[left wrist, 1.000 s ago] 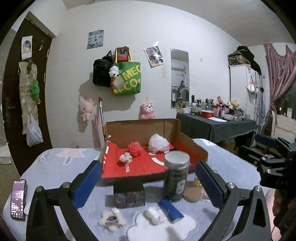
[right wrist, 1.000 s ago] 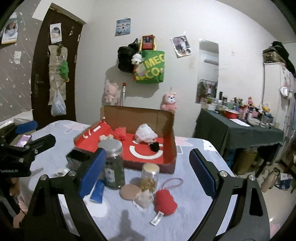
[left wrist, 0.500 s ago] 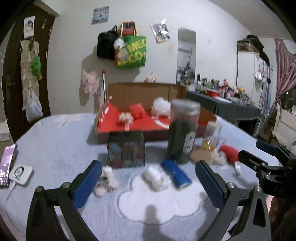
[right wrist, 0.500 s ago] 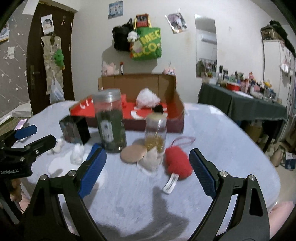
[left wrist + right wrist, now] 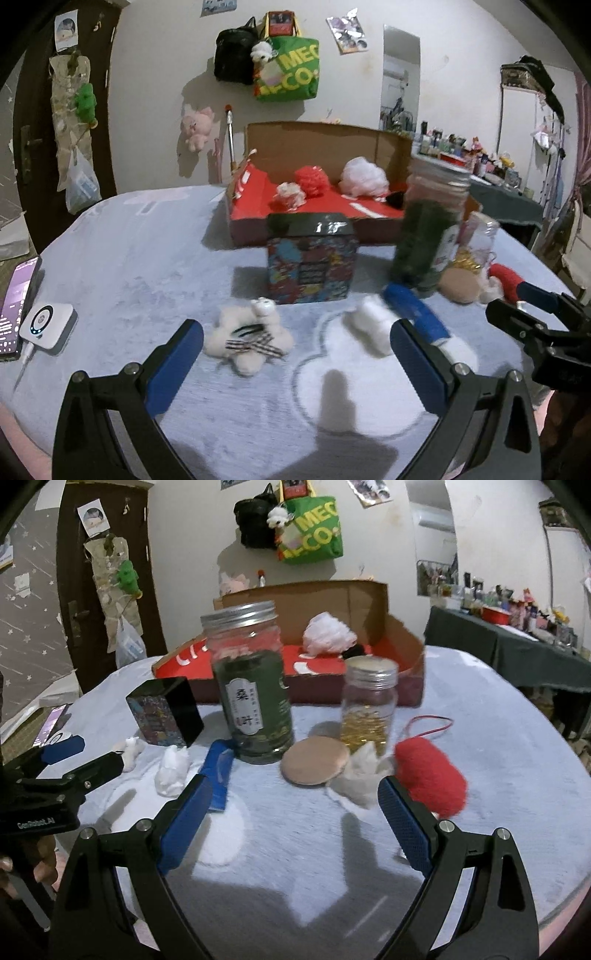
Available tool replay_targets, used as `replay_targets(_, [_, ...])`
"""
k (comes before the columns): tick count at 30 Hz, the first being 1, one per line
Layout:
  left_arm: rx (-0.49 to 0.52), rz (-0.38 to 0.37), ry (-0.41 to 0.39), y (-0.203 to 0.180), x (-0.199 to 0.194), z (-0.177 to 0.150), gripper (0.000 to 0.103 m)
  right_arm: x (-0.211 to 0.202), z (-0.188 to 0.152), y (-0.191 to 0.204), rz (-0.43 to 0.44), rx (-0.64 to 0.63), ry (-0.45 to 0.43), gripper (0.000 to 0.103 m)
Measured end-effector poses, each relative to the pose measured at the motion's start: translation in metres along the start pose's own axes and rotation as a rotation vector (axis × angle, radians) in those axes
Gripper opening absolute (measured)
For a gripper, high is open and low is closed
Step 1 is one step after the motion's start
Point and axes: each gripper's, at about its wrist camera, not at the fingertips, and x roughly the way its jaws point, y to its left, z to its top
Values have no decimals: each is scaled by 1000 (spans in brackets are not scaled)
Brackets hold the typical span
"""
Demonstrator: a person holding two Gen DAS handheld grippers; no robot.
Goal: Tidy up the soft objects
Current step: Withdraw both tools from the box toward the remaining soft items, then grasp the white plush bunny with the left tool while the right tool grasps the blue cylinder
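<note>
both hand-held grippers gape empty — left hand-held gripper [image 5: 295, 345] by white plush bear [image 5: 248, 338].

Table covering [image 5: 480, 709]: pale blue cloth, short matt pile. Cardboard box [image 5: 325, 144]: raw brown board inside the flaps, red printed floor. Large jar [image 5: 253, 686]: clear glass, ribbed silver metal lid, paper label. Small jar [image 5: 369, 705]: clear glass, smooth pale metallic lid. Square tin [image 5: 312, 262]: glossy printed sides, shiny dark lid. Red plush [image 5: 430, 775]: fuzzy matt cloth. White plush bear [image 5: 247, 339]: fluffy pile, checked woven ribbon. Round pad [image 5: 316, 760]: matt tan, smooth. Gripper pads [image 5: 402, 823]: blue, finely textured, mounted on matt black plastic arms with metal screws.
</note>
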Motion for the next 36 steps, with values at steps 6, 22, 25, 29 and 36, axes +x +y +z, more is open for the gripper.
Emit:
replay_targets(6, [5, 9, 53, 14, 14, 5, 103, 24, 8, 14, 62, -7, 63, 92])
replay_targets(22, [41, -48, 181, 28, 45, 6, 57, 63, 9, 46, 179, -127, 184, 30])
replay_targets(25, [44, -64, 177, 26, 42, 6, 56, 59, 8, 47, 208, -142, 175, 22])
replay_targets(29, [50, -97, 167, 18, 32, 9, 56, 48, 10, 41, 238, -123, 163, 21])
replay_targets(36, [78, -183, 124, -8, 14, 23, 56, 26, 15, 17, 243, -88, 136, 21])
